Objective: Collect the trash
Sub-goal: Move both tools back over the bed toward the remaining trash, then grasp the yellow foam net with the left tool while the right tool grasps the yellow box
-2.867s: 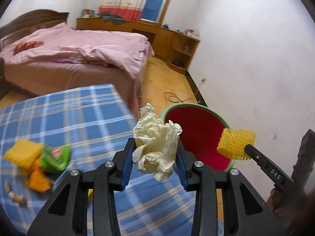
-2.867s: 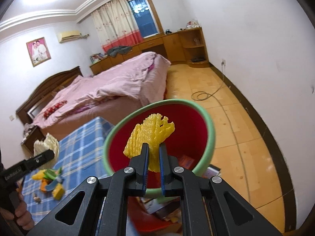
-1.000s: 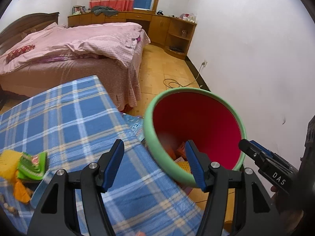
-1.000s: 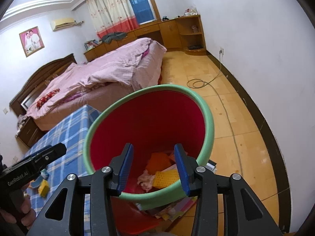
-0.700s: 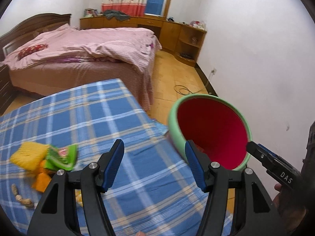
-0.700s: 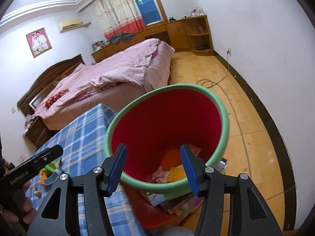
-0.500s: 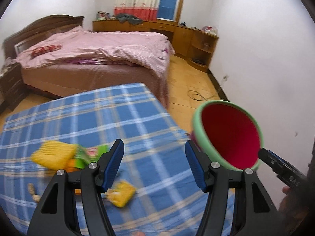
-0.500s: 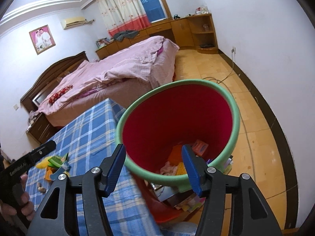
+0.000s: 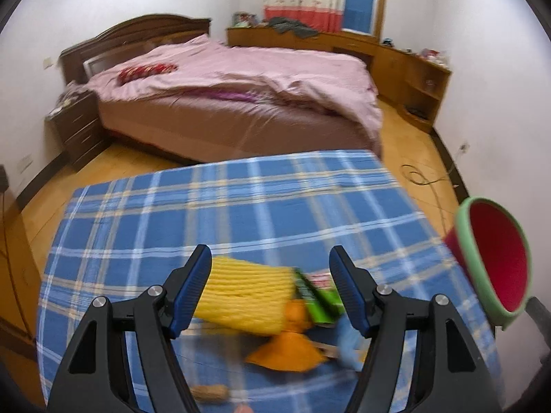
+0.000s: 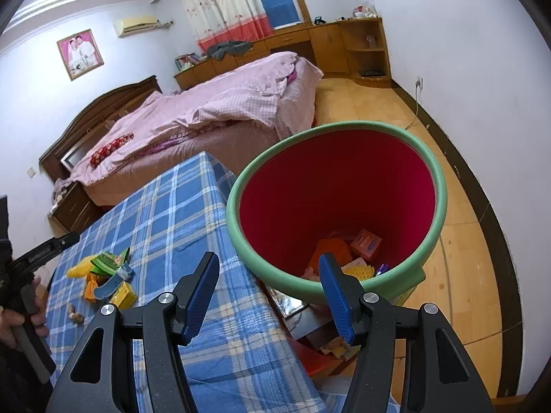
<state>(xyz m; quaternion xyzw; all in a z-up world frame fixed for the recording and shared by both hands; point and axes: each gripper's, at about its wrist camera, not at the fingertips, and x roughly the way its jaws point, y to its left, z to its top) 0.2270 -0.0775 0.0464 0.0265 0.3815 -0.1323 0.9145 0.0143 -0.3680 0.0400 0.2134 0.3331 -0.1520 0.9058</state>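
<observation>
I can read some letters on the side of my left gripper (image 10: 44, 251) in the right view, but they are too small to make out. The table has a blue checked cloth (image 9: 213, 220) on it. Behind it is a bed with a pink blanket (image 9: 241, 79), a wood floor (image 10: 372, 103) and a framed picture (image 10: 80, 53) on the wall. My left gripper (image 9: 270, 287) is wide open and holds nothing. It hangs over the trash pile (image 9: 275, 306) on the cloth: a yellow foam net, a green wrapper and orange bits, all blurry. My right gripper (image 10: 268, 292) is wide open too, with nothing in it, just above the bin (image 10: 241, 227). The bin is red inside with a green rim, right beside the table. In the bin lie a small orange box (image 10: 365, 243), a yellow net (image 10: 360, 270) and other scraps.
</observation>
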